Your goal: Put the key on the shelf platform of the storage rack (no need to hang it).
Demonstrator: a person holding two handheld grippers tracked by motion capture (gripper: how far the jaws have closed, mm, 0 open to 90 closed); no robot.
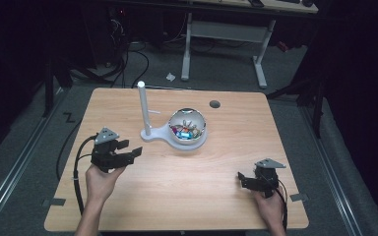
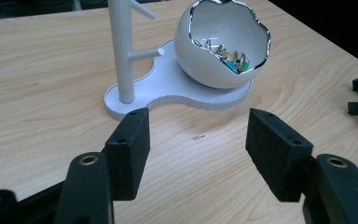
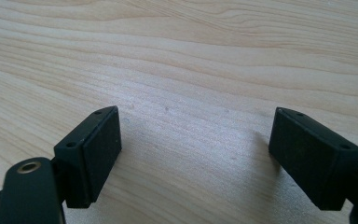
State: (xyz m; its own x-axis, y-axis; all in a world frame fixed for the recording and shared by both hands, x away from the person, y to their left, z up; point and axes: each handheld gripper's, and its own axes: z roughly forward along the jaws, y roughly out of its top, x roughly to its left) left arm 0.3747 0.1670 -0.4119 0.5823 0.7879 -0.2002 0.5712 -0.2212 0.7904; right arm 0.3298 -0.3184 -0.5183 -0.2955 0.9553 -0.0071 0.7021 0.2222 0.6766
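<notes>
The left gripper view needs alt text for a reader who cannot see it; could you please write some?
The left claw is open and empty above a wooden table, aimed at a white stand. The stand carries an upright pegged post and an egg-shaped white bowl holding small colourful items.

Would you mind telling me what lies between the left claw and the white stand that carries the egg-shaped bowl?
Nothing: in the left gripper view, bare wooden table separates the open left claw from the white stand.

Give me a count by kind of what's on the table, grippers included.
Grippers: 2, the left gripper and the right gripper
White egg-shaped bowl holding small coloured items: 1
White stand with pegs: 1
Total: 4
</notes>
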